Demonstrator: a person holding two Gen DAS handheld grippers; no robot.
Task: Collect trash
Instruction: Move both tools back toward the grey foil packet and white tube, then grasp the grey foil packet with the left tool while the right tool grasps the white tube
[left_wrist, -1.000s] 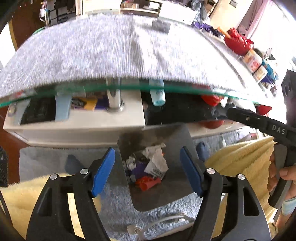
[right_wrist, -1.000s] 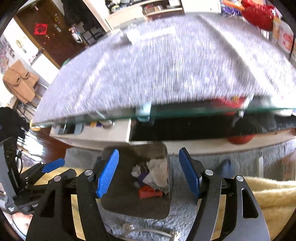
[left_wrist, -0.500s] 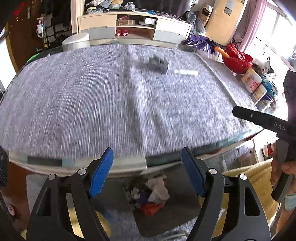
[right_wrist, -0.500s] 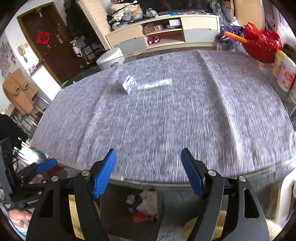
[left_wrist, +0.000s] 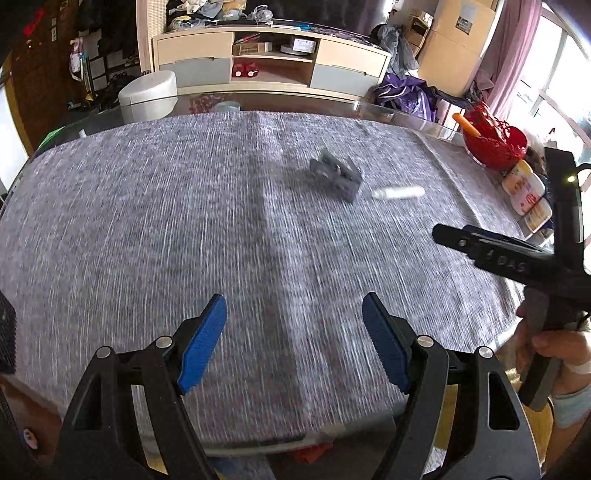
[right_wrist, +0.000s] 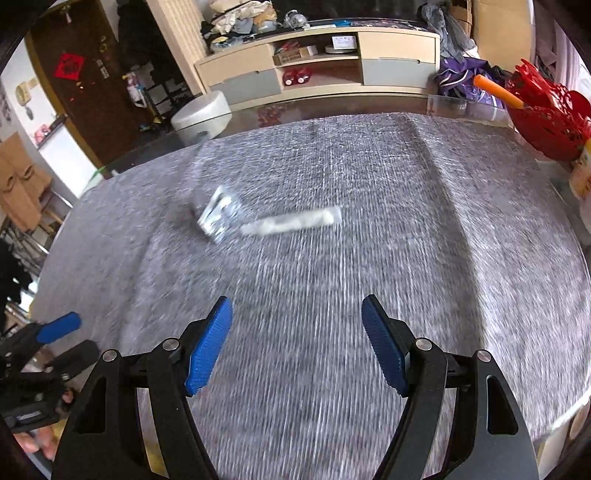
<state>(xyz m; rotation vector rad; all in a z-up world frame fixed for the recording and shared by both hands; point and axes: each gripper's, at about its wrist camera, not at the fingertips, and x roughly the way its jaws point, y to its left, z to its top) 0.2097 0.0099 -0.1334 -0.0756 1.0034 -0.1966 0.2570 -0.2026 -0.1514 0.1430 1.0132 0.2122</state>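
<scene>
Seemingly blurred, two wrappers (right_wrist: 221, 216) lie beyond each hand-held gripper (right_wrist: 296, 343), both gaping wide and empty.

Grey felt cloth (left_wrist: 184, 229) over a glass table, red basket (right_wrist: 546, 114) at its far corner, cream sideboard (left_wrist: 269, 62), white round stool (left_wrist: 147, 94)

I see two blurred pieces of trash on the grey cloth-covered table (right_wrist: 369, 295), toward its far edge: a crumpled silvery-grey wrapper (right_wrist: 218, 216) and, just to its right, a long, flat white packet (right_wrist: 291, 220) lying almost parallel to that edge.
</scene>
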